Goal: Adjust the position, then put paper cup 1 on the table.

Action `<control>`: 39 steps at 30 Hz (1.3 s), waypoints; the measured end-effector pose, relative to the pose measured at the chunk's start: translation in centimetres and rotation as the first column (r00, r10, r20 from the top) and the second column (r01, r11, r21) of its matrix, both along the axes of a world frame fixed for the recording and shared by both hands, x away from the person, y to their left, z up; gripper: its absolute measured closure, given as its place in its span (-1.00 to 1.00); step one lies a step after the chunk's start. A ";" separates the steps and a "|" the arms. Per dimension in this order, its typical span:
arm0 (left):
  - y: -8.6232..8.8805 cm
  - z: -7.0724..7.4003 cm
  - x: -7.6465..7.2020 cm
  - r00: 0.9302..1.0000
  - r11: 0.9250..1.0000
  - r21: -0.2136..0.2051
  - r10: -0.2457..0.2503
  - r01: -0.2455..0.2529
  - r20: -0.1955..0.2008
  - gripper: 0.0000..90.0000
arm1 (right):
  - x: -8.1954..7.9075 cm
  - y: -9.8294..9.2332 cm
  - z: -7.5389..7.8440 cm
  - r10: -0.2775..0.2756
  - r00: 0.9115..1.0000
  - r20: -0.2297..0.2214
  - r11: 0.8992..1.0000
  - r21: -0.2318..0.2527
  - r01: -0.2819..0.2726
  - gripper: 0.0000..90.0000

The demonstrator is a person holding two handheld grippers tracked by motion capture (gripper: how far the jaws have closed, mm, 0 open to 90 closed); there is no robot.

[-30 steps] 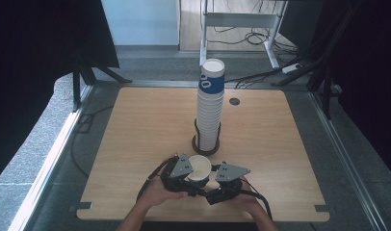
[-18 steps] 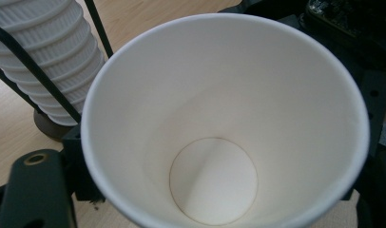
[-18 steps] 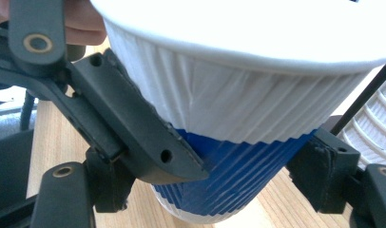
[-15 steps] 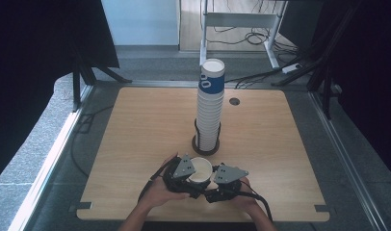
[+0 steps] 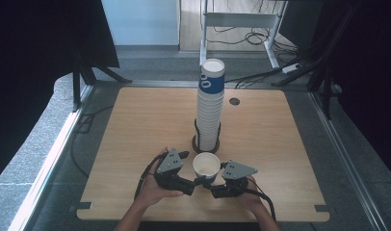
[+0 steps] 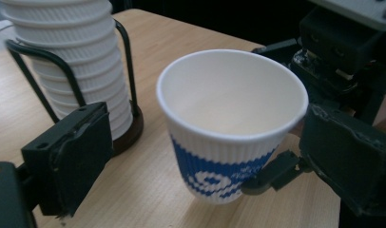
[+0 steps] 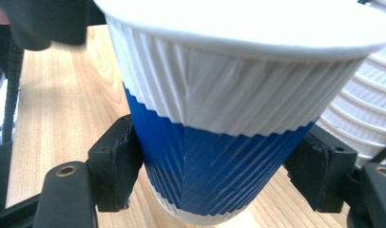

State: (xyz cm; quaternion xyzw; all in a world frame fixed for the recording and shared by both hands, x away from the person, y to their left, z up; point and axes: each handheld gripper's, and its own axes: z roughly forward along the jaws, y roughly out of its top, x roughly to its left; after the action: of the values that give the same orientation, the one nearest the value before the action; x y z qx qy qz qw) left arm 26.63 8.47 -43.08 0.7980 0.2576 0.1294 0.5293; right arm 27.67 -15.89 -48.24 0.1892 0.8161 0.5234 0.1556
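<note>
Fingers (image 6: 77, 156) of the left gripper (image 6: 200, 161) have just released the cup (image 6: 231, 123) (right gripper (image 7: 219, 175) grasps it).

Upright white-and-blue ribbed paper cup (image 5: 206, 167), empty, near table's front edge, just before the cup stack (image 5: 210, 106)

You are working at a wooden table (image 5: 136, 125); beyond the grippers, grey floor (image 5: 150, 67), cables (image 5: 251, 33) and a white desk frame (image 5: 241, 19) are catching daylight.
</note>
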 end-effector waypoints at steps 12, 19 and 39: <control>1.7 -0.5 0.2 0.998 0.998 -0.004 0.065 -0.065 -0.011 -0.87 | 0.3 -1.3 0.5 -0.050 0.999 0.018 0.999 0.021 0.049 -0.42; 1.8 -1.0 0.2 0.996 0.996 0.026 0.085 -0.085 -0.016 -0.87 | 0.7 -2.6 1.0 -0.103 0.994 0.025 0.994 0.043 0.102 -0.42; 2.4 -1.8 0.7 0.990 0.990 0.061 0.131 -0.128 -0.046 -0.85 | 2.9 -7.5 1.0 -0.305 0.952 0.018 0.952 0.036 0.304 -0.42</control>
State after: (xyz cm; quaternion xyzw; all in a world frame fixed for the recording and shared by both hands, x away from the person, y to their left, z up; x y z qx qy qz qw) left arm 27.31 10.82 -44.88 0.7976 0.3180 0.1512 0.4898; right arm 30.54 -23.37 -47.28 0.3093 0.7667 0.5085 0.2407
